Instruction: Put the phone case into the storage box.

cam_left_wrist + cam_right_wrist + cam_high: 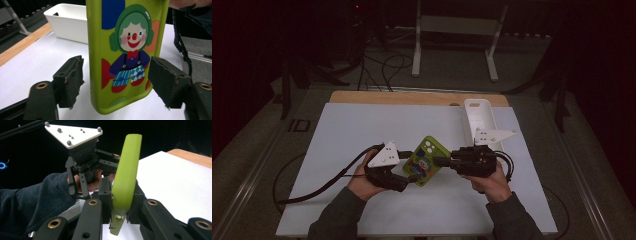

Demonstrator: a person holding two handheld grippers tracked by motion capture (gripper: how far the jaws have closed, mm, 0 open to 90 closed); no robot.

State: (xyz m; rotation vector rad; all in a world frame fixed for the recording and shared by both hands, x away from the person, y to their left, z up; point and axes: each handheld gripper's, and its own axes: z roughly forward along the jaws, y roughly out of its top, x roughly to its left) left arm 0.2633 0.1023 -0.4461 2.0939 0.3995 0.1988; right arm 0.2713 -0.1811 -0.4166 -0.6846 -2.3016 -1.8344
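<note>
The right claw (120, 207) clamps one end of the lime-green clown-printed phone case (427, 161) above the white worktop (342, 130); the case's long axis runs into the open left claw (115, 80), whose jaws flank its free end untouching.

Both forearms are brought in from the bottom of the high view, sleeved in dark cloth. The left gripper (409, 170) is held in the left hand (362, 181), its jaws spread apart with a gap on either side. The right gripper (439, 161) is gripped by the right hand (490, 181), its jaws closed flat against a thin green edge.
</note>
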